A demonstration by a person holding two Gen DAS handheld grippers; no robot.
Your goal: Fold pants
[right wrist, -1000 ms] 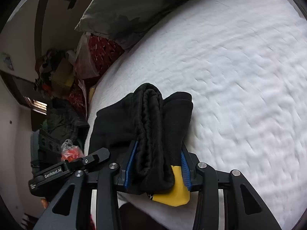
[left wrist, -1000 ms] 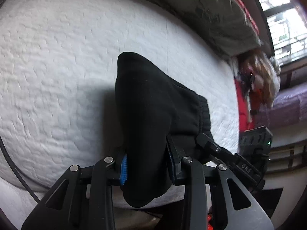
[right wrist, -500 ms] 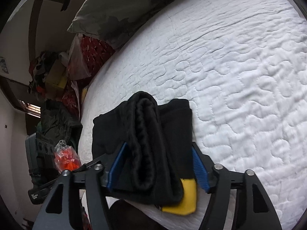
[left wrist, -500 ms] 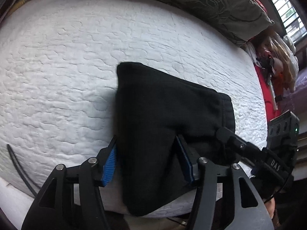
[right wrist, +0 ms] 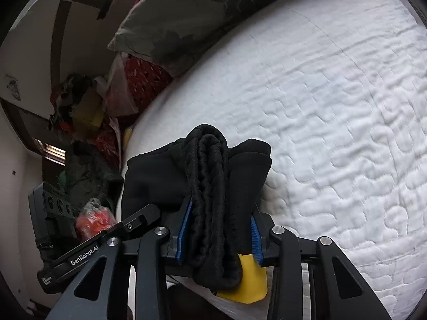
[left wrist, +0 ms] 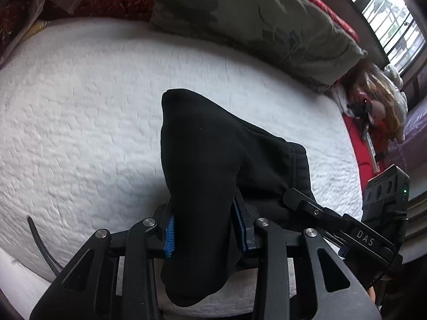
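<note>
Black pants are folded into a thick bundle and held above the near edge of a white quilted mattress. My left gripper is shut on one end of the bundle, blue pads pressed against the cloth. My right gripper is shut on the other end, where the ribbed waistband shows as a gathered roll. A yellow tag or patch hangs below the right pads. The right gripper's body shows at the lower right of the left wrist view.
A large grey-green pillow lies along the far side of the mattress. Red patterned fabric and piled clutter sit beyond the bed's left end. A window is at the far right. A black cable hangs at the near edge.
Half a second ago both grippers were spread open around the bundle resting on the mattress. Now both have closed on it and the bundle has lifted, with cloth hanging below the pads.
</note>
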